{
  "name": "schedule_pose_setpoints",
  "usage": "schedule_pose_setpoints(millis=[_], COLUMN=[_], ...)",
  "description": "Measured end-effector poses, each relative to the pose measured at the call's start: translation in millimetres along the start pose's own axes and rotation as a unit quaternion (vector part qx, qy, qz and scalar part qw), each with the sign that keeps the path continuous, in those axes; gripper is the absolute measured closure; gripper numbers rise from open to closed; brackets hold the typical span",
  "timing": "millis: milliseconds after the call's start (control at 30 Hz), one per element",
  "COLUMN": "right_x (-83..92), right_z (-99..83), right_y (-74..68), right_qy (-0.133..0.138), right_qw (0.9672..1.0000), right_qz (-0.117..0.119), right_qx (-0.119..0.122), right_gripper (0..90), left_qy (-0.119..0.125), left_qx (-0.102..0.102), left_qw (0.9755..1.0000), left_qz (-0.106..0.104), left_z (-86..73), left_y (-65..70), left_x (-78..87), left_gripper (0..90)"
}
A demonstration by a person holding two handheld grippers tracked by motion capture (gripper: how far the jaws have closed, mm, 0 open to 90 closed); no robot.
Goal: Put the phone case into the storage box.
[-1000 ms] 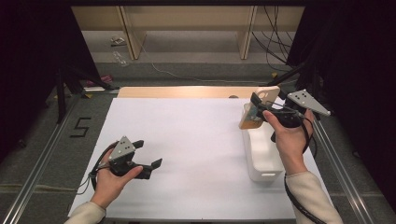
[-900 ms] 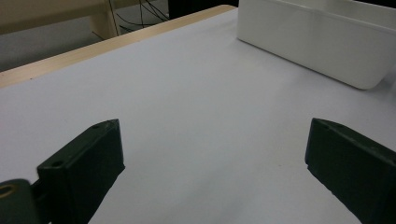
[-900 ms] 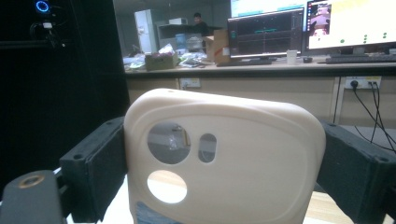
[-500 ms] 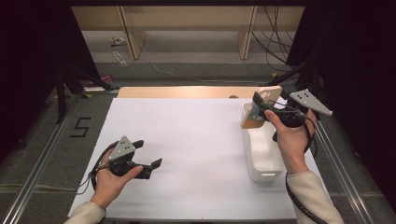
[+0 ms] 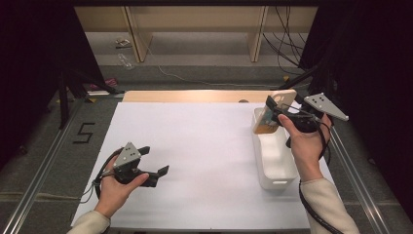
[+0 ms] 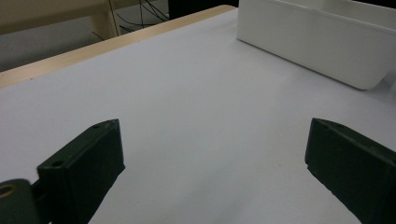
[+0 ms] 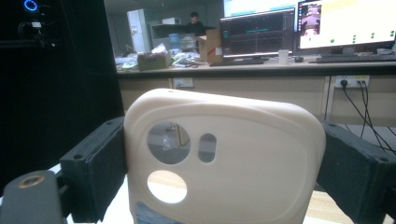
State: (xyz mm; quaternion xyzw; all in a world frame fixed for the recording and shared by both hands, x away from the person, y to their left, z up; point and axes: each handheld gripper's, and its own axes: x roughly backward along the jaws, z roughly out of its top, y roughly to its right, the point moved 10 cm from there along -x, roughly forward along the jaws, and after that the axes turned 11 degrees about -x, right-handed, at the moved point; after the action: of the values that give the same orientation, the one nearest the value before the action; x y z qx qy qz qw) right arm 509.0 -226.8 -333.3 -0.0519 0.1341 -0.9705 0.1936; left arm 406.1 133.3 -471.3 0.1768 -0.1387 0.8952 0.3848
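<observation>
My right gripper [image 5: 271,113] holds a phone case [image 5: 273,111], cream in colour, raised above the far end of the white bin [image 5: 272,161]. In the right gripper view the case [image 7: 224,158] stands upright between my two jaws, one pad pressed on each of its long edges; its back faces the camera, with two round cut-outs and a small oval one near its top, toward the jaw on that view's left. The case rises well past the jaw tips. Beyond it, far off, a counter with monitors [image 7: 289,28] shows.

My left gripper [image 5: 155,163] rests low over the white desk [image 5: 204,146], in my left hand [image 5: 117,187], well apart from the bin. Its jaws stand wide with nothing between them but bare desk [image 6: 201,116]. Ahead of these jaws and toward the right one, the bin's side wall [image 6: 313,46] shows, and past the left jaw runs the desk's wooden far edge [image 6: 93,49]
</observation>
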Motion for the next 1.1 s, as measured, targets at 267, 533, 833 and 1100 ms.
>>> schedule_pose_setpoints(millis=[267, 533, 833, 1100], right_x=[0.2, -0.1, 0.6, -0.6], right_z=[0.6, 1.0, 3.6, 2.8], right_y=[2.7, 5.8, 10.7, 14.5], right_qy=[0.001, 0.0, 0.003, 0.001], right_qw=[1.0, 1.0, 0.9999, 0.9999], right_qz=[-0.003, -0.006, -0.012, -0.016], right_qx=[0.002, 0.003, 0.003, 0.006], right_gripper=[11.4, 11.4, 11.4, 11.4], left_qy=[0.0, 0.0, 0.0, -0.001], left_qx=[0.0, -0.001, -0.001, 0.001], left_qw=[1.0, 1.0, 1.0, 1.0], left_qz=[0.0, 0.0, 0.001, 0.0], left_z=[0.0, 0.1, -0.1, -0.5], left_y=[0.0, -0.3, -0.3, 0.1], left_x=[0.0, -0.1, -0.2, -0.5], left_gripper=[4.0, 4.0, 4.0, 4.1])
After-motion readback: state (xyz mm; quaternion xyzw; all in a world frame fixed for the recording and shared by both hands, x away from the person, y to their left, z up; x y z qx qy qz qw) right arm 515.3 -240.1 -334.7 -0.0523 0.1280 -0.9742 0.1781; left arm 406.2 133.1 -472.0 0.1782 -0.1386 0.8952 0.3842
